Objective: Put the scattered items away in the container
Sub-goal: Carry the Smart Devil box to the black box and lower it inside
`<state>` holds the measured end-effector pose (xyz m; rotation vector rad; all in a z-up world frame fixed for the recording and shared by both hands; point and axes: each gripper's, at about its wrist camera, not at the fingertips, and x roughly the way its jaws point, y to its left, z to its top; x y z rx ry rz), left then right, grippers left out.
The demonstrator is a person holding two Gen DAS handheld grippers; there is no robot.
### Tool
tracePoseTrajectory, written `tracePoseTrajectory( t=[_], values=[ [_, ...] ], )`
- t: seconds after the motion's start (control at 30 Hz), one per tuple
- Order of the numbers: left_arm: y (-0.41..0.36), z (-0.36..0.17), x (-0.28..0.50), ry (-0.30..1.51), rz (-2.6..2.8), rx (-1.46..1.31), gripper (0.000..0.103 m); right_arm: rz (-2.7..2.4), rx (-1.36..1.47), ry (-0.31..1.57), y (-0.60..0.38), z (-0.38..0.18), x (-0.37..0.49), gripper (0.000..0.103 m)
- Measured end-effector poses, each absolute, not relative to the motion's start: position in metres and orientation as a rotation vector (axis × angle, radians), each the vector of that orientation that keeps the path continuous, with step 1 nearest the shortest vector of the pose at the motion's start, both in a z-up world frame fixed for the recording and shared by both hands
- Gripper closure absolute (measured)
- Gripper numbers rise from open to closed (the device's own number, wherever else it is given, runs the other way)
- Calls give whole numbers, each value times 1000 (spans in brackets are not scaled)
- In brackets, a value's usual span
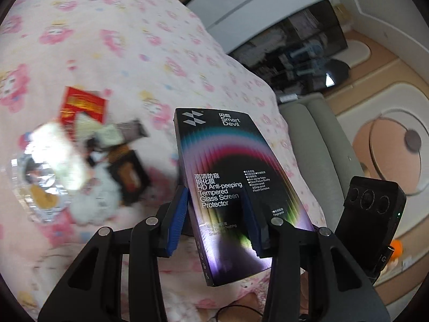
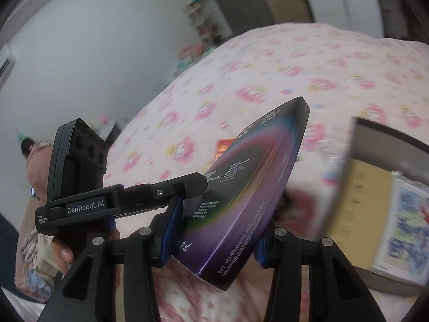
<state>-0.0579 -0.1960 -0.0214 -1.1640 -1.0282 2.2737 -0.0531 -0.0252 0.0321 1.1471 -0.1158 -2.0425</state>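
A black screen-protector box with a rainbow arc is held above the pink flowered bed. My left gripper is shut on its lower part, one blue pad on each face. In the right wrist view the same box sits tilted between my right gripper's blue pads, and the left gripper's body clamps it from the left. A pile of scattered items lies on the bed to the left, with a red packet. A container with papers inside shows at the right, blurred.
The bed sheet fills most of both views. Its edge drops off to a grey couch and floor at the right in the left wrist view. The right gripper's camera body is close beside the box. A white wall stands behind.
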Motion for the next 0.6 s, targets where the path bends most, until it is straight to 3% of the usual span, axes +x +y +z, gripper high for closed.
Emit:
tracePoseTrajectory(
  t=[0.3,0.6],
  values=[
    [-83,-23,-95,-874,2161,-1252,63,-2184,1182,-188,80,28,-67,61],
    [-19,-57,-134,-754,2146,-1438,65,-2153,1266,-264,144,-20,-108,61]
  ],
)
